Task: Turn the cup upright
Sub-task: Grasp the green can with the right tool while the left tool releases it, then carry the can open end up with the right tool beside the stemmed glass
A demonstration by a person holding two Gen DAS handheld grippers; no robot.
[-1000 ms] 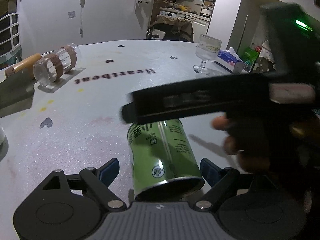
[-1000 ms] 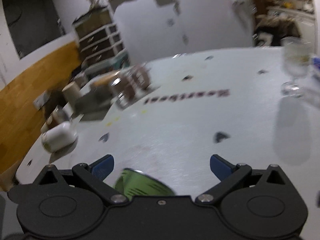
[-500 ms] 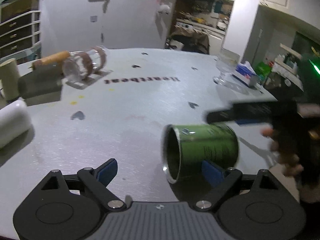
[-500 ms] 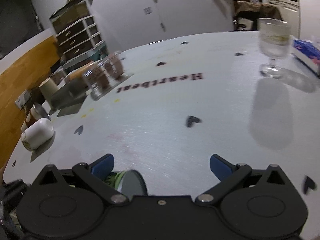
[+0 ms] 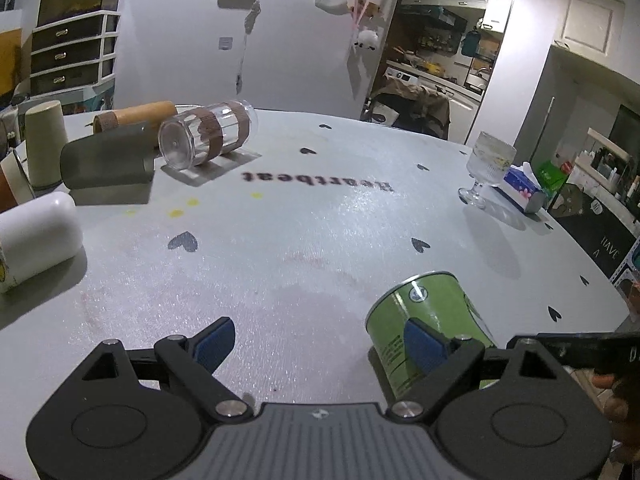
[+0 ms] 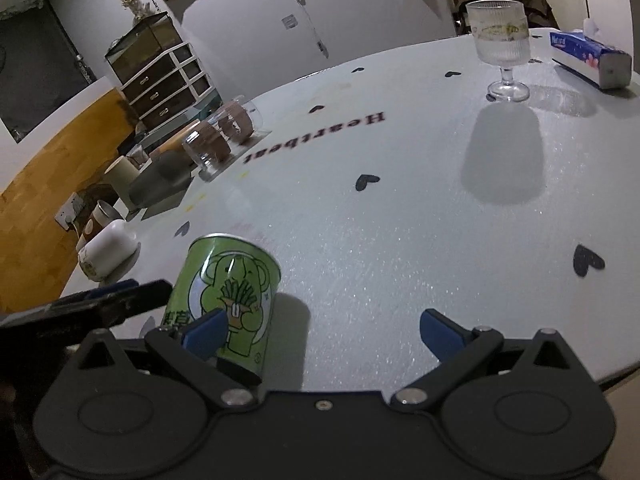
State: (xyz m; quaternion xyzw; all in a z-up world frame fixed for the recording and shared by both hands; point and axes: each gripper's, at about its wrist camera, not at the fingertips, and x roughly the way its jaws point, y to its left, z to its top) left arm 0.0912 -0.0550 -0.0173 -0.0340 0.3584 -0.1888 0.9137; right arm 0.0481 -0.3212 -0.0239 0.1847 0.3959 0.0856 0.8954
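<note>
The green printed cup (image 5: 424, 320) stands on its end near the table's front edge, its flat closed end facing up. It also shows in the right wrist view (image 6: 228, 292). My left gripper (image 5: 316, 340) is open and empty; the cup stands just behind its right fingertip (image 5: 420, 344). My right gripper (image 6: 320, 332) is open and empty; the cup stands behind its left fingertip (image 6: 204, 330). The left gripper's body shows as a dark bar in the right wrist view (image 6: 88, 308).
A clear jar with brown bands (image 5: 208, 136) lies at the back left beside a grey case (image 5: 108, 160) and a wooden roll. A white cup (image 5: 36, 236) lies at the left. A stemmed glass (image 5: 486, 168) and tissue box (image 5: 524, 188) stand at the right.
The green cup went from lying on its side between my left fingers to standing on end. Both grippers have drawn back from it.
</note>
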